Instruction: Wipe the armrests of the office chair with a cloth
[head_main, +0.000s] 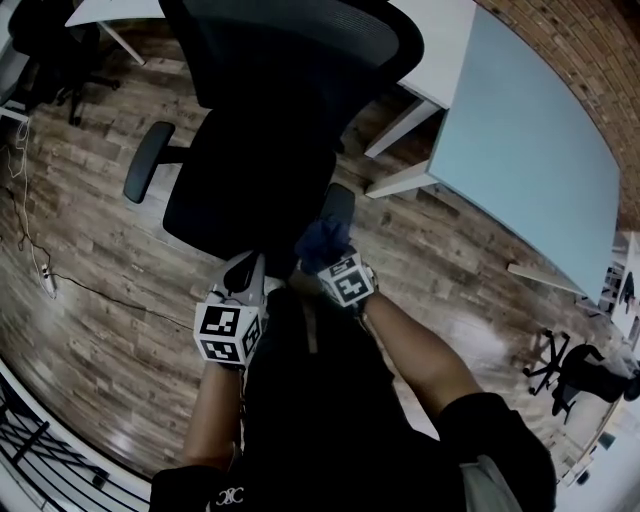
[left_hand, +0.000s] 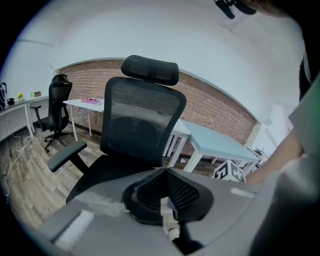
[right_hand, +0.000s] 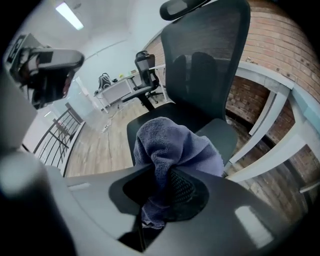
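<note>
The black office chair (head_main: 262, 150) stands just ahead of me on the wood floor. Its left armrest (head_main: 148, 160) sticks out to the left, bare; it also shows in the left gripper view as the left armrest (left_hand: 66, 155). My right gripper (head_main: 335, 258) is shut on a blue-grey cloth (head_main: 322, 238), which sits at the near end of the right armrest (head_main: 338, 205). In the right gripper view the cloth (right_hand: 172, 147) bulges out of the right gripper (right_hand: 167, 172), beside the armrest pad (right_hand: 221, 137). My left gripper (head_main: 245, 275) hovers at the seat's front edge, shut and holding nothing.
A light-blue table (head_main: 520, 140) on white legs stands close to the chair's right side. A second black chair (head_main: 50, 50) is at the far left, a third (head_main: 580, 370) at the lower right. A cable (head_main: 40, 270) runs over the floor; a railing (head_main: 40, 450) borders the lower left.
</note>
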